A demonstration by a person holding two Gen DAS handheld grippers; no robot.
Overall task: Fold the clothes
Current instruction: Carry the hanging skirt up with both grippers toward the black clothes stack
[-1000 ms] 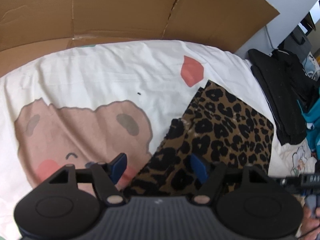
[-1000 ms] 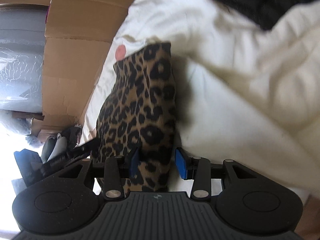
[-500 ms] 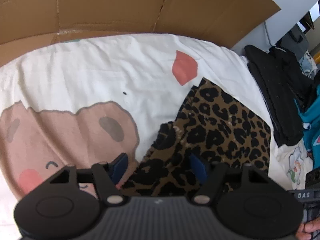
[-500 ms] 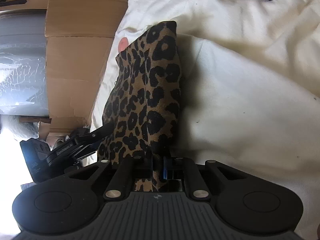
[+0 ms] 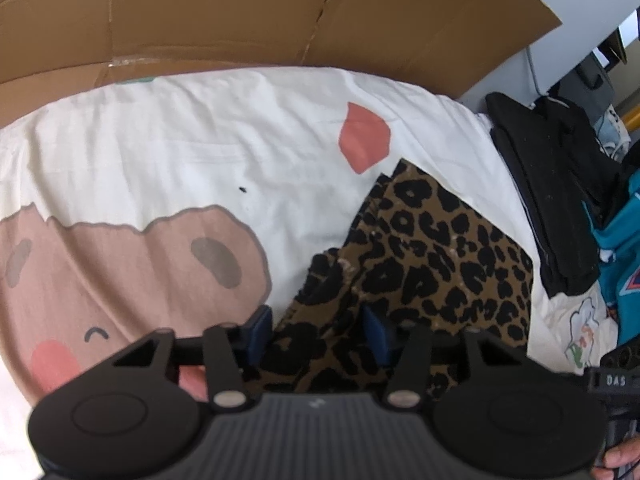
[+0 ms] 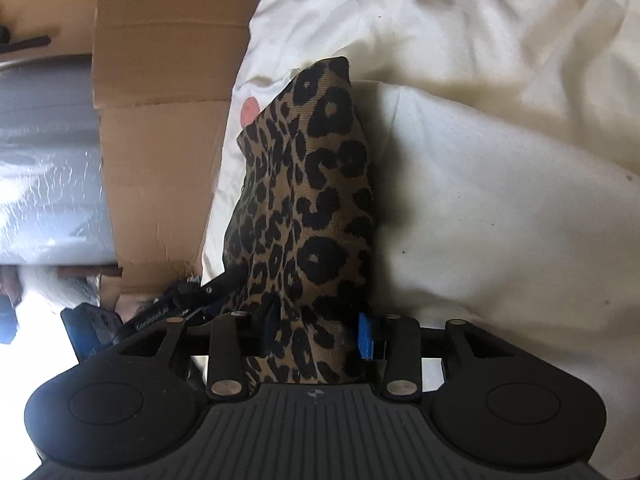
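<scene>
Leopard-print garment (image 5: 432, 256): tan-brown cloth with black rosette spots, a fine ribbed weave visible in the right wrist view; folded into a rough oblong with layered edges showing along its left side and a pointed far corner; lies on the bed, right of centre in the left wrist view, on a white bedsheet (image 5: 200, 152).

Left to right, left wrist view: bedsheet printed with a pink-brown cartoon bear face (image 5: 132, 264), grey ears, a curved eye and a red cheek; a coral patch (image 5: 364, 140) printed just beyond the garment's far corner; brown cardboard (image 5: 240, 12) standing along the far edge of the bed; left gripper (image 5: 316, 330), jaws closing, blue pads a fair way apart, the garment's near edge between them, pads not seen pressing the cloth; black clothing (image 5: 556, 200) piled at the bed's right edge, apart from the garment; teal garment (image 5: 620, 248) further right; part of a hand (image 5: 618, 460) at the lower right corner.

Left to right, right wrist view: cardboard at left; the left gripper's dark body low at left, beside the garment; the garment (image 6: 316, 200) rising as a raised, bunched fold over the sheet; right gripper (image 6: 318, 334), jaws opening, the garment's near end between the blue pads, the left pad touching cloth and the right one just clear of it; cream bedding (image 6: 500, 200) bulging to the right.
</scene>
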